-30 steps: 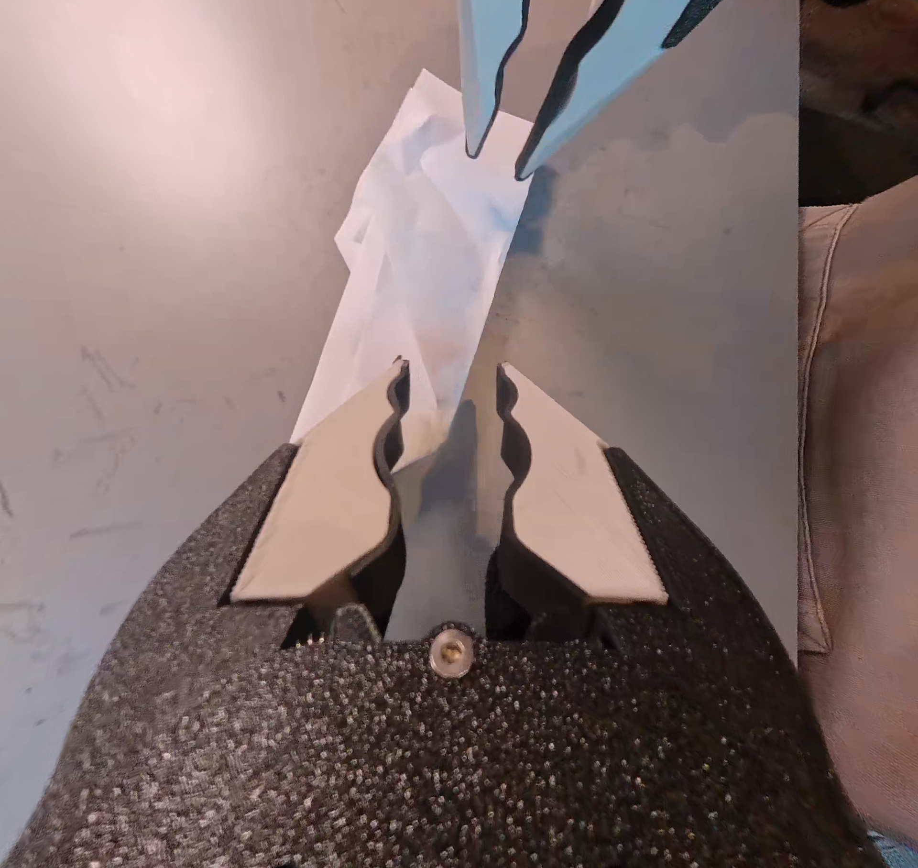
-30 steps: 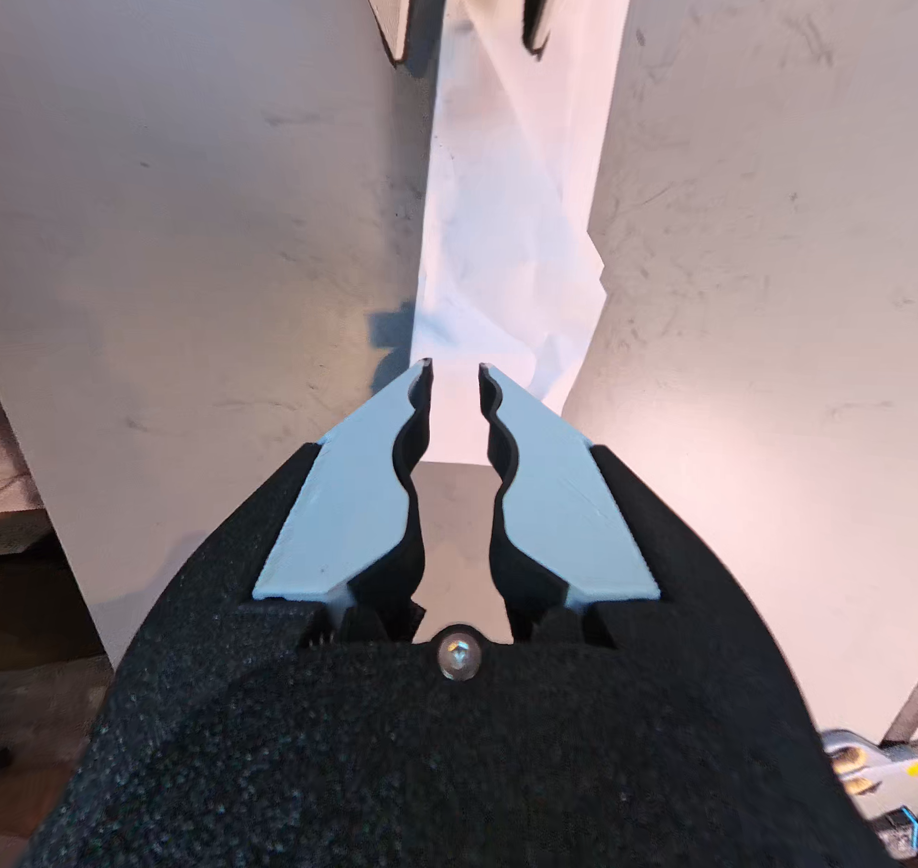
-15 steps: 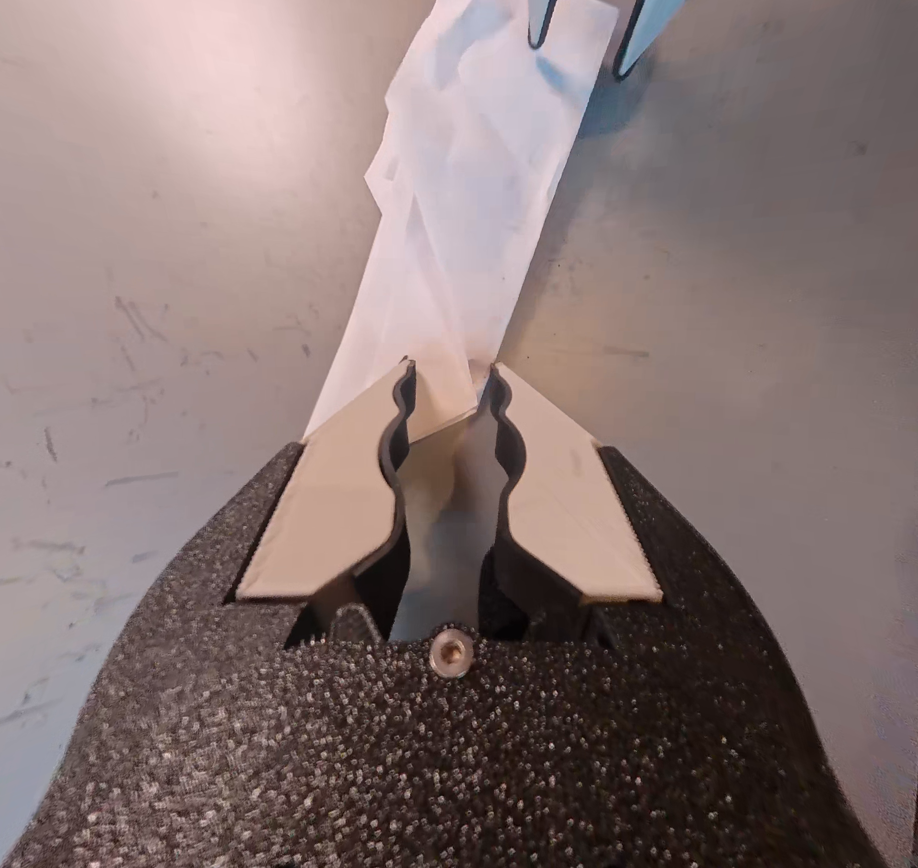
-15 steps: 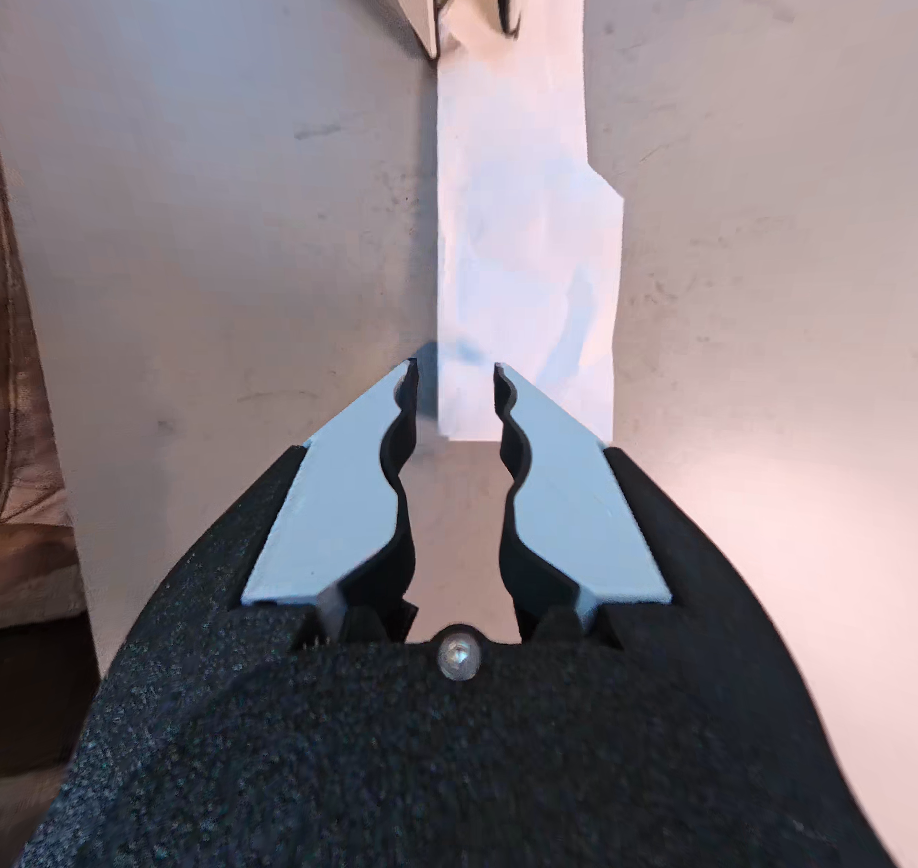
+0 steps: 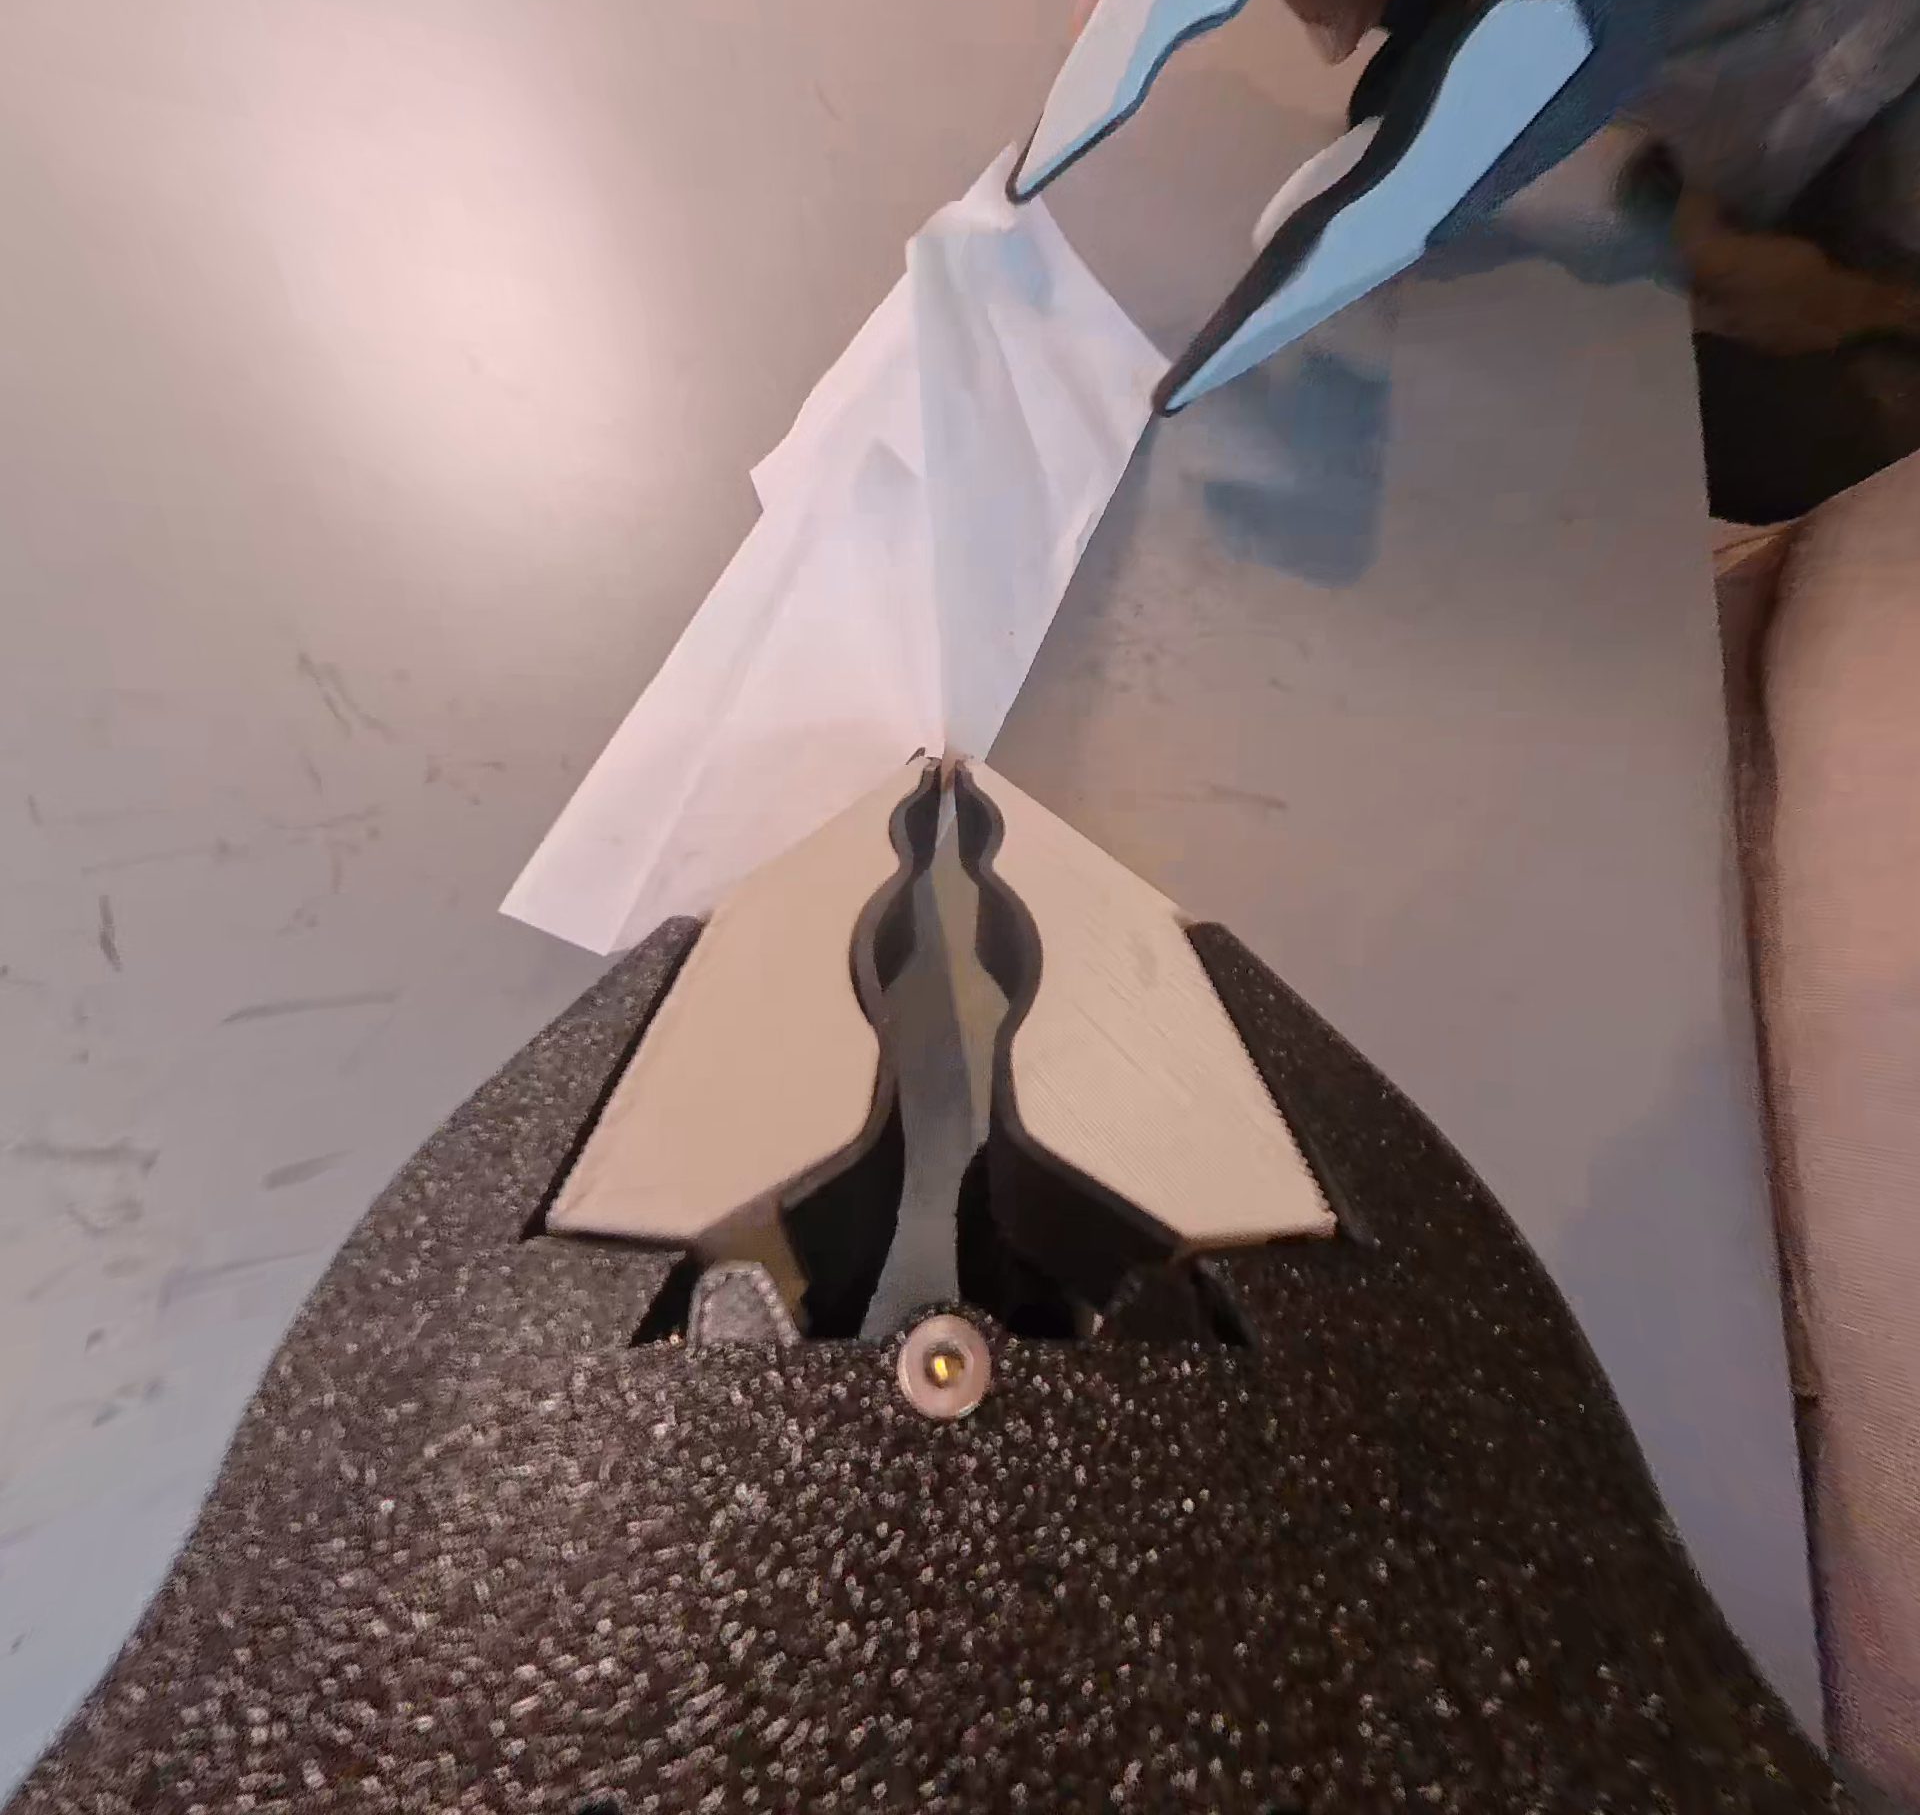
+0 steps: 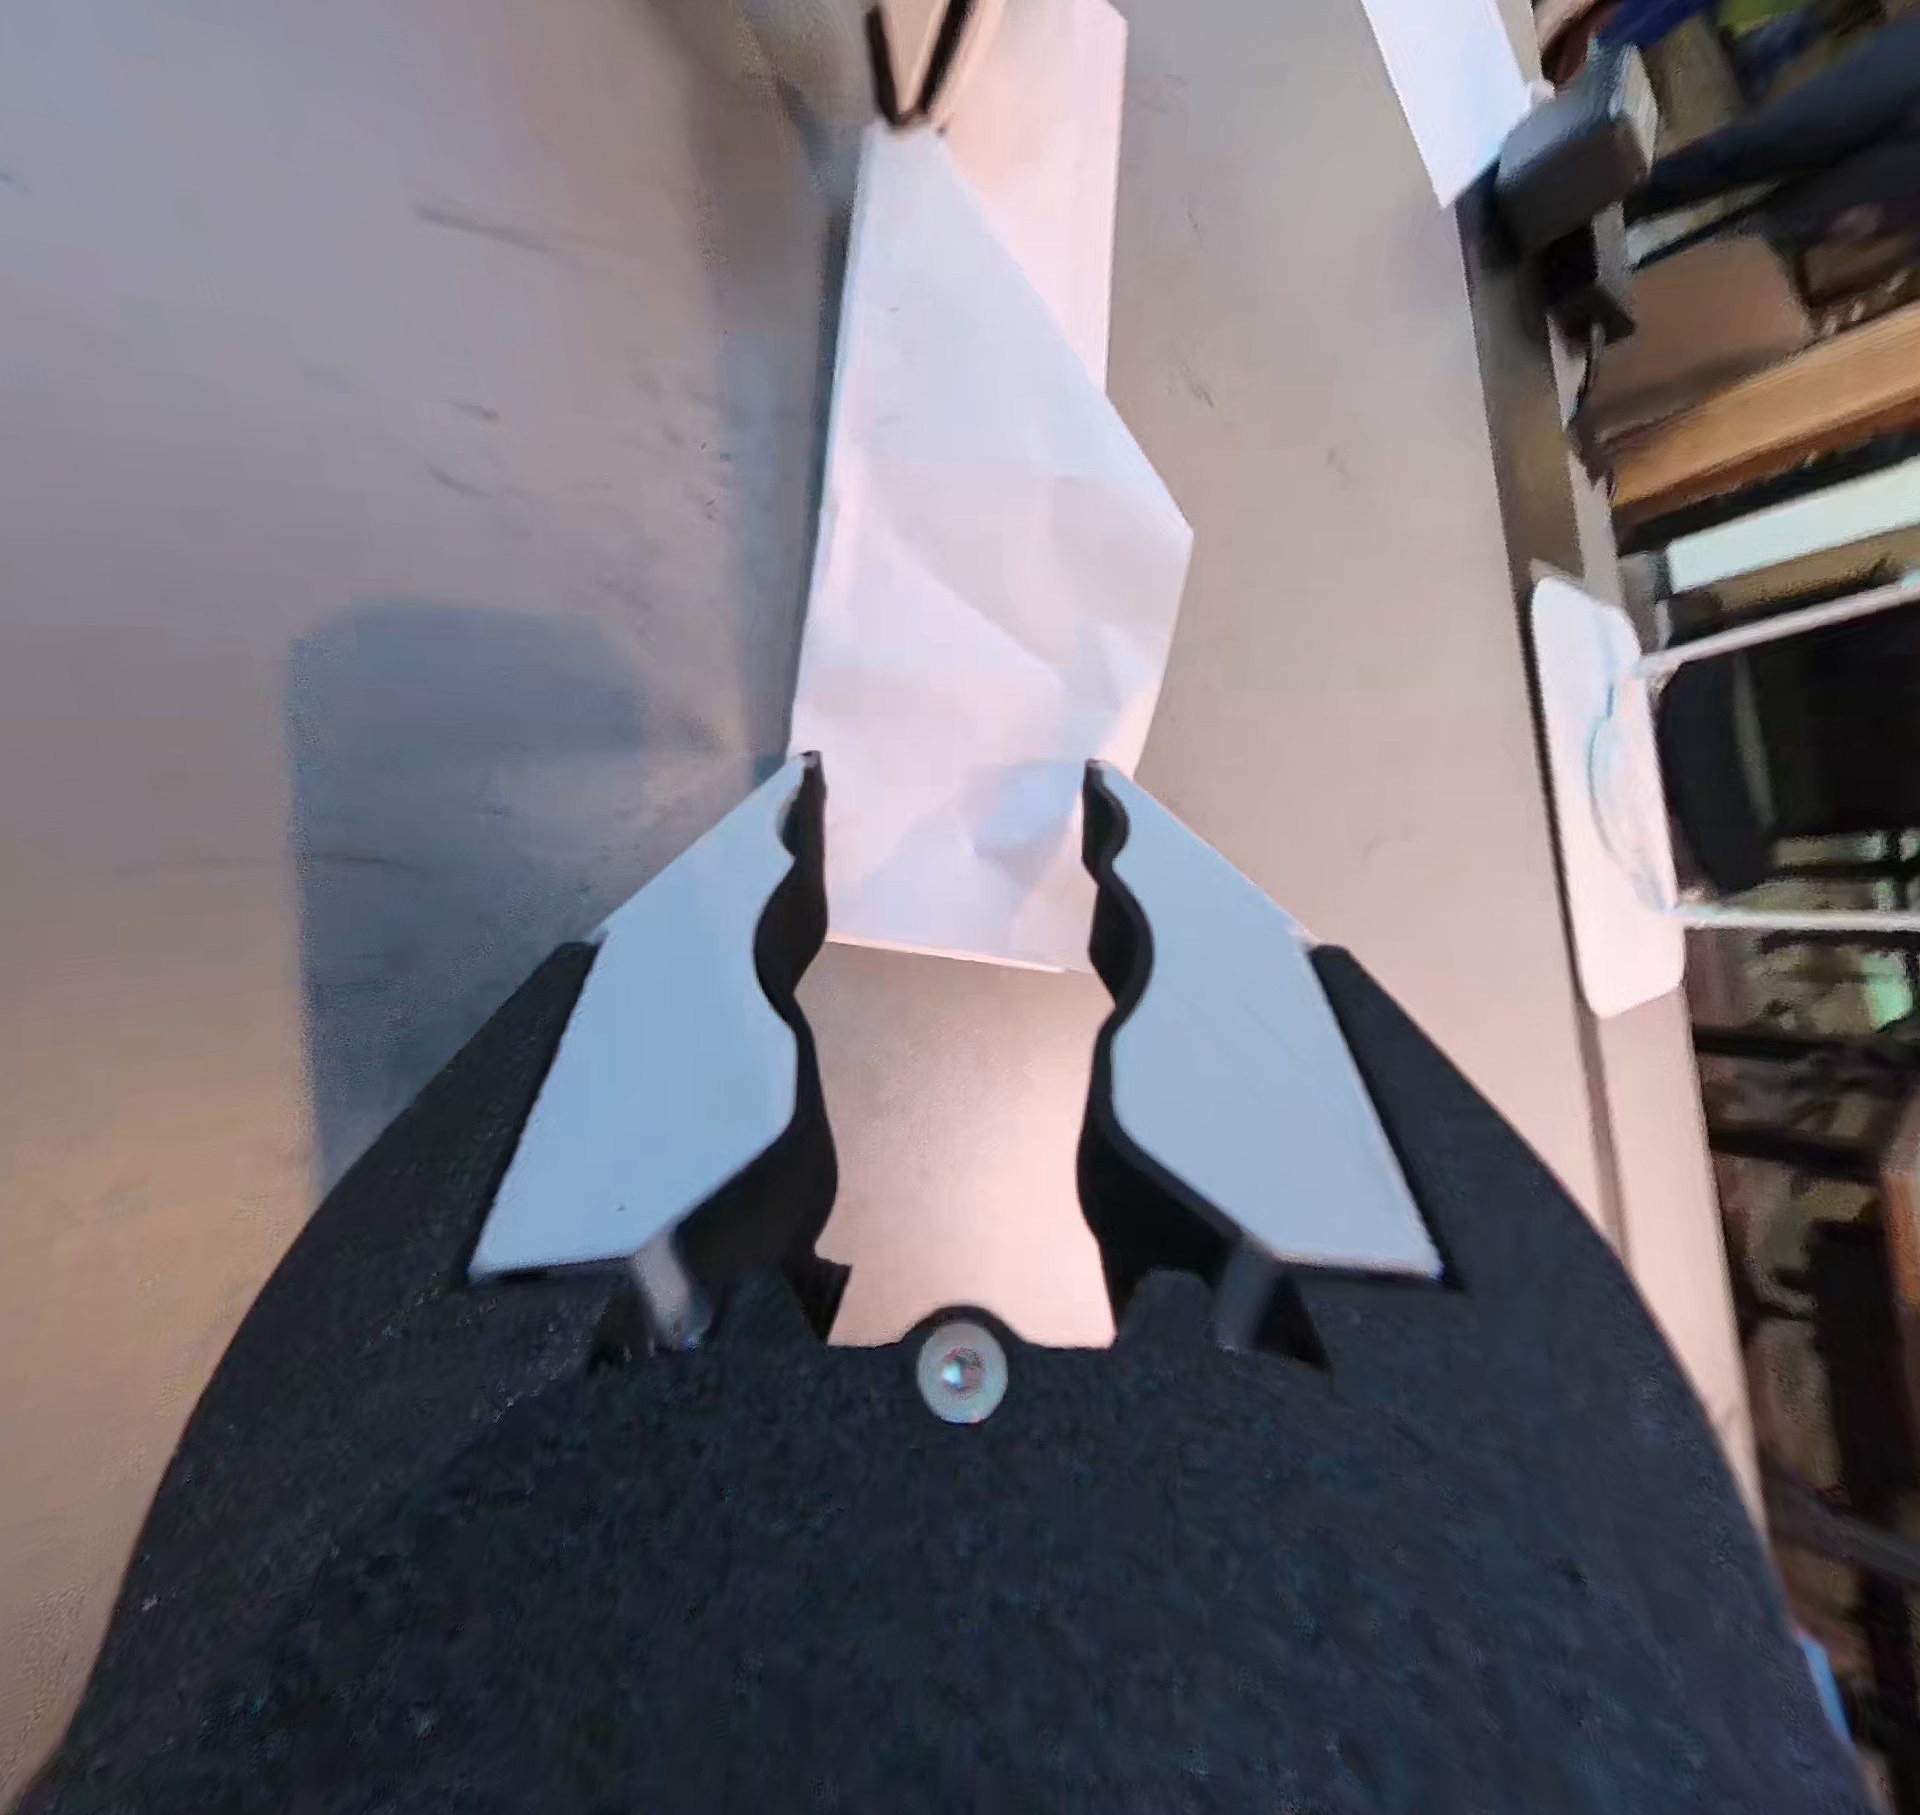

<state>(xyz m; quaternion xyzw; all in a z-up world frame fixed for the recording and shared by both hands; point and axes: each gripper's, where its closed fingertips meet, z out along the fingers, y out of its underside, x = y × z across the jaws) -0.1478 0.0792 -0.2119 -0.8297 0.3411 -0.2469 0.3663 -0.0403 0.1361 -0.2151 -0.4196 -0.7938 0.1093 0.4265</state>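
A crumpled white strip of paper lies stretched over a grey metal table. My left gripper, with beige fingers, is shut on the near edge of the paper, which runs back between the fingers. My right gripper, with light blue fingers, is open; in the left wrist view it straddles the paper's far end. In the right wrist view the paper lies between the open fingers of my right gripper, and the shut left gripper pinches its far end.
A person's light sleeve runs along the table's right edge in the left wrist view. In the right wrist view the table edge is at the right, with a white strip, a white plastic piece and cluttered shelves beyond. About 12 centimeters separates my left fingertips from my right.
My left gripper has closed on the near edge of the paper. My right gripper has opened wider around the other end. Both views have shifted and the paper looks more lifted and creased.
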